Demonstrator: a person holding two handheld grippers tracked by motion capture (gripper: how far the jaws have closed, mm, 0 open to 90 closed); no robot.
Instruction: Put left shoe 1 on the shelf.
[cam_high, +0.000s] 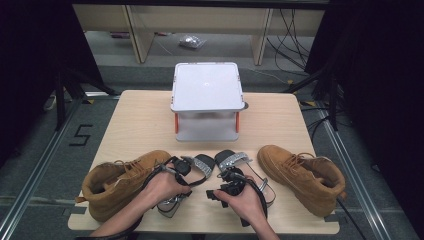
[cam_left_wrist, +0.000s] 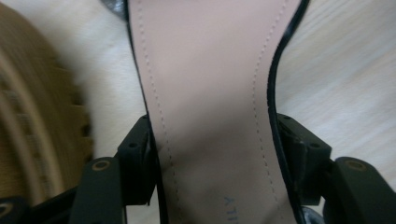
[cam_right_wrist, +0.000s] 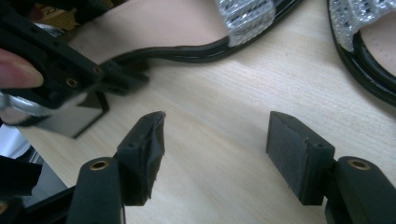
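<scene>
Left gripper (cam_left_wrist: 212, 158) clamped across sandal (cam_left_wrist: 210, 93) insole, right gripper (cam_right_wrist: 217, 154) wide, empty, sandal beyond.

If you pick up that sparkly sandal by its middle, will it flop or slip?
Probably not flop: the sandal's sole looks stiff and flat between the left gripper's fingers. Its glossy black edge may slip. The heel end might tip it downward, since the grip is mid-sole.
</scene>
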